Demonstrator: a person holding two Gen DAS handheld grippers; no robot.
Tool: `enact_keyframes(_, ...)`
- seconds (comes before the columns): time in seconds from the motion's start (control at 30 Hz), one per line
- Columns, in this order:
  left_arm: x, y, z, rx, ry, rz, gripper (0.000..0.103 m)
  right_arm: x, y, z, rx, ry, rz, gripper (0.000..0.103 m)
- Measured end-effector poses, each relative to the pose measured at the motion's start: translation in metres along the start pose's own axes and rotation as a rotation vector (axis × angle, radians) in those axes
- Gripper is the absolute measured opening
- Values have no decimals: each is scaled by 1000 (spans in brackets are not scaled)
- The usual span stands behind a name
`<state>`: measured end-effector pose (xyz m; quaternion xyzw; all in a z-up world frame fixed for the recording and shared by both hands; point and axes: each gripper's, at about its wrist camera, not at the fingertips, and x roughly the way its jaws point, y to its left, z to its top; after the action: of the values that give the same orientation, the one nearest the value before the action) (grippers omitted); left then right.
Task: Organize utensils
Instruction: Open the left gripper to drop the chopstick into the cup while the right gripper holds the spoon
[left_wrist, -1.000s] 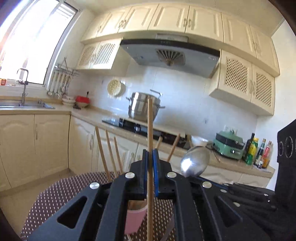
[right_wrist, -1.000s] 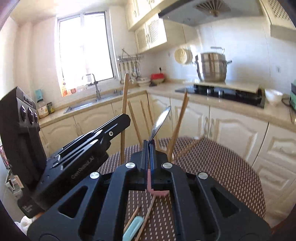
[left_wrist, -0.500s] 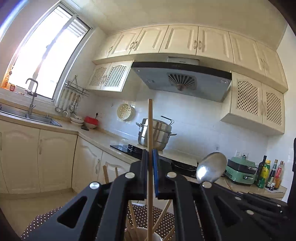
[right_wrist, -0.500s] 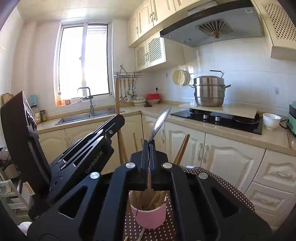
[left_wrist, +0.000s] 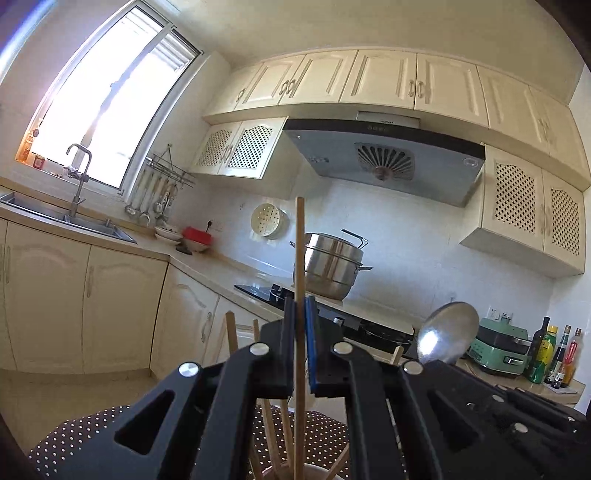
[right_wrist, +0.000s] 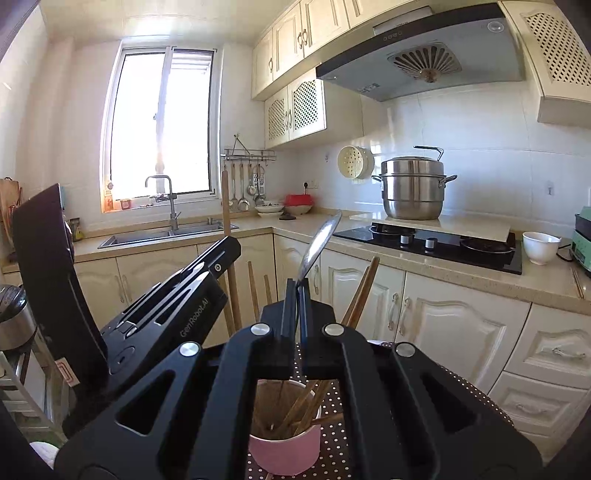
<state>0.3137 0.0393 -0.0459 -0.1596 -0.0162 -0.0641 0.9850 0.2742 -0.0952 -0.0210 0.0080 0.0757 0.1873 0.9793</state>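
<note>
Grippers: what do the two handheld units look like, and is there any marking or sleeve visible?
Both are matte black, angular frames with triangular cut-outs and silver round screw heads. The left gripper has blue finger pads; the right gripper's pads look dark. White "GenRobot.AI" lettering runs along the left unit's side in the right wrist view. No sleeve or cable shows.

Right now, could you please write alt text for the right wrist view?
The right tongs are shut on a shiny metal spoon above a pink cup of wooden chopsticks; the left tongs beside them hold one chopstick upright.
</note>
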Motion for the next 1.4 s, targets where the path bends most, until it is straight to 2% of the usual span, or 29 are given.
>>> enact_keyframes(0.3,-3,8,-11,-4,89,-2,7,2,3,-8,-24,14,-5,2)
enact_keyframes(0.37,-6,11,-11,1,105,7,11,1,5,-9,-30,9,-11,2)
enact_keyframes(0.43,-10,14,-11,0,109,33,30,0,7,-11,-39,5,-24,2)
enact_keyframes(0.57,-17,19,-12,18,139,52,31,2,9,-16,-40,23,-28,2)
enact_keyframes(0.67,-23,22,-15,36,174,62,38,2,9,-18,-35,33,-33,2)
enact_keyframes(0.87,-35,27,-16,65,208,80,42,-1,11,-22,-37,39,-48,2)
enact_keyframes(1.1,-46,28,-17,98,266,92,53,-2,13,-27,-38,61,-57,2)
enact_keyframes(1.4,-60,35,-21,104,318,117,57,-3,21,-33,-29,98,-54,3)
